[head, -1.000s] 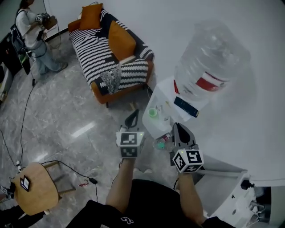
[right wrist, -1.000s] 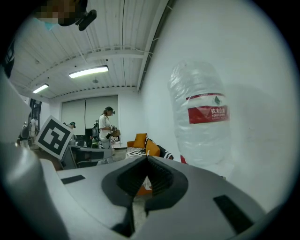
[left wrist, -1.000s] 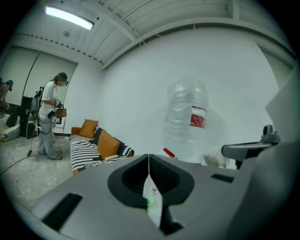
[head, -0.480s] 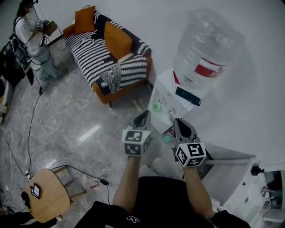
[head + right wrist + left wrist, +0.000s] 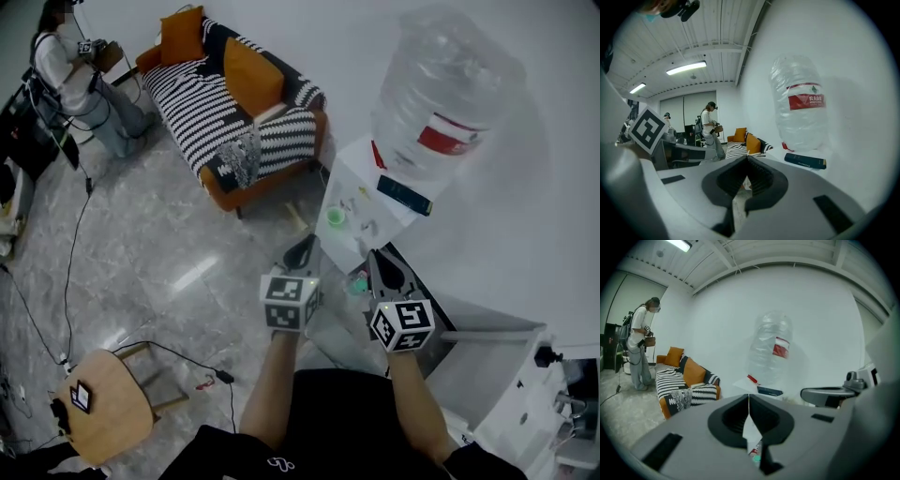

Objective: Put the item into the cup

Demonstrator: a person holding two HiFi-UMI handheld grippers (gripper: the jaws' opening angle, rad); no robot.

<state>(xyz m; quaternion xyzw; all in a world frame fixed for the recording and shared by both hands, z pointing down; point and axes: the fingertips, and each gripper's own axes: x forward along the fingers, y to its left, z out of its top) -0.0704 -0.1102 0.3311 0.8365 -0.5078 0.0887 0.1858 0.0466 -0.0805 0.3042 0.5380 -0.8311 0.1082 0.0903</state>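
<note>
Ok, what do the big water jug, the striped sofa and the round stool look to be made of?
Water jug: clear, glossy plastic; the wall shows through it, and it carries a red label.
Sofa: matte woven fabric in black-and-white stripes with orange cushions; what the frame is made of is unclear.
Stool: probably wood, going by the smooth tan seat.

Small green-topped item (image 5: 356,281): partly hidden behind the right gripper (image 5: 379,264), kind not determinable; in the left gripper view only a red and teal sliver of it showed under the jaws. Cup (image 5: 335,217): too small to tell its contents. Loose bits (image 5: 361,214) on the dispenser top (image 5: 349,178): too small to identify. Dispenser front: largely covered by the left gripper (image 5: 302,249) and the right one. White unit (image 5: 525,412): cut off by the right and lower edges. Standing person (image 5: 66,66): cut off at the top edge.
</note>
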